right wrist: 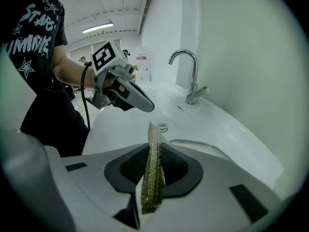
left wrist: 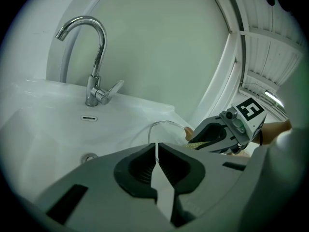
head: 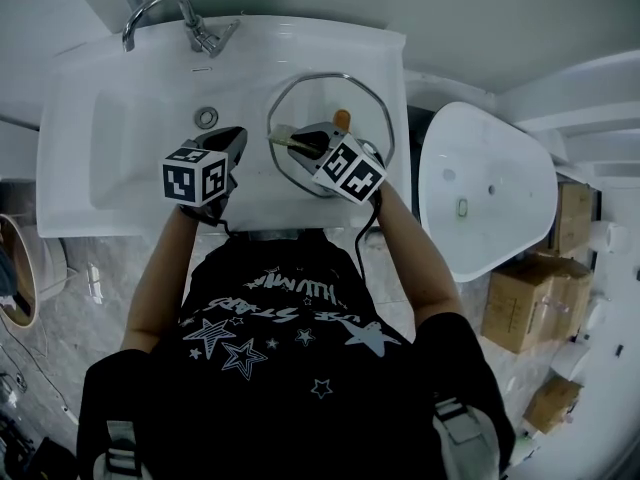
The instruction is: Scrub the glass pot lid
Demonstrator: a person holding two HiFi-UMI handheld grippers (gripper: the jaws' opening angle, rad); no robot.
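A white sink (head: pixel 120 148) fills the upper left of the head view. Below it stands a person in a black T-shirt (head: pixel 290 368). In the right gripper view its white print reads "STARS", and the line beneath it is cut off. A white oval fixture (head: pixel 490 198) stands beside the sink's right edge, with cardboard boxes (head: pixel 530 303) beyond it whose print is too small to read.

The glass pot lid (head: pixel 320 98) lies at the sink's right end, metal-rimmed, its brown knob (head: pixel 342 119) facing up. The right gripper (right wrist: pixel 153 149) hangs over the lid's near-left part, its jaws clamped on a flat greenish-gold scouring pad (right wrist: pixel 153 173). The pad sticks out past the jaws toward the lid's left rim, but whether it touches the glass cannot be told.

The left gripper (left wrist: pixel 156 146) hovers over the middle of the sink near its front edge, jaws closed together with nothing between them. Both marker cubes carry black-and-white square patterns, no words.

A chrome faucet (head: pixel 165 13) stands at the back edge and the drain (head: pixel 206 118) lies just beyond the left gripper.
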